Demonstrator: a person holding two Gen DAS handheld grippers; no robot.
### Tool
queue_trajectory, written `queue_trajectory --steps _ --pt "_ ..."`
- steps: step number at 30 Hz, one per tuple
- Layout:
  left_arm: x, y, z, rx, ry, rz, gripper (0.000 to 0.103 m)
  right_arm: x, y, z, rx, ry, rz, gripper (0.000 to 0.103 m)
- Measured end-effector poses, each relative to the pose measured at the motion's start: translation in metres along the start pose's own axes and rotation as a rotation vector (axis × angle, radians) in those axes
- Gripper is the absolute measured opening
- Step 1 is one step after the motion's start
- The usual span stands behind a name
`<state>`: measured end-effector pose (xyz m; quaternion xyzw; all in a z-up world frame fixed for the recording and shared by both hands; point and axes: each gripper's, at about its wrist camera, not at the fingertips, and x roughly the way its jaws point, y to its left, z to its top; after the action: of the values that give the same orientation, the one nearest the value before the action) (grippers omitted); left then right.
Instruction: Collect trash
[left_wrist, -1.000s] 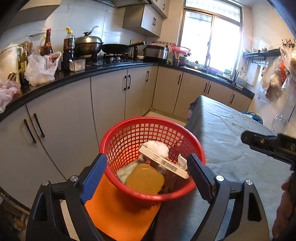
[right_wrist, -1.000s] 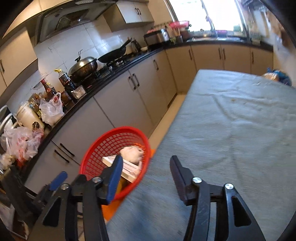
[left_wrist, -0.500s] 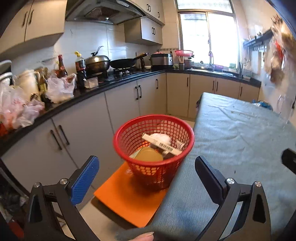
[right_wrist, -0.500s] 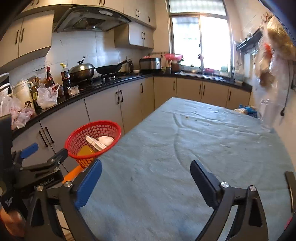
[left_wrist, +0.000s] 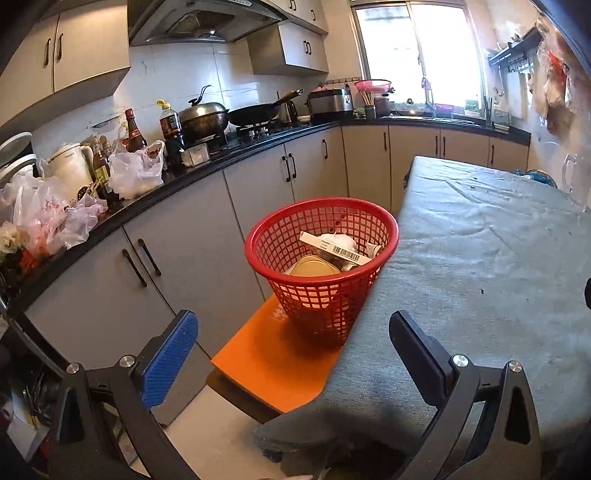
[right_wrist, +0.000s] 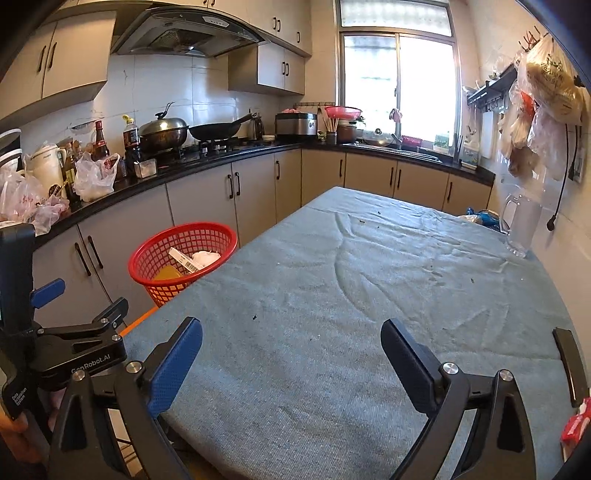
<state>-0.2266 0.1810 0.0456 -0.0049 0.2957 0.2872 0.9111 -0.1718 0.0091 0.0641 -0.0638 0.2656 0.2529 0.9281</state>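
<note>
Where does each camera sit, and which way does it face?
Left wrist: on the left gripper, facing the red basket on an orange stool; open fingers show.
Right wrist: on the right gripper, facing along the table towards the window; open fingers, left gripper show.
Shared: basket, table, counter.

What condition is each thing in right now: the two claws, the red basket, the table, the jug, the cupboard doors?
Left gripper: open, holding nothing.
Right gripper: open, holding nothing.
Basket: upright on an orange seat beside the table, partly filled with trash.
Table: covered by a wrinkled cloth, with only small crumbs on it.
Jug: upright at the far corner of the table, looks empty.
Cupboard doors: all shut.
</note>
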Motion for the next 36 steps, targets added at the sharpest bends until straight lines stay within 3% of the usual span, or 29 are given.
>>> queue_trajectory --steps 36 --pt "0.001 0.007 -0.005 -0.033 0.0 0.005 0.103 0.007 0.017 -0.006 -0.028 0.054 0.01 0.099"
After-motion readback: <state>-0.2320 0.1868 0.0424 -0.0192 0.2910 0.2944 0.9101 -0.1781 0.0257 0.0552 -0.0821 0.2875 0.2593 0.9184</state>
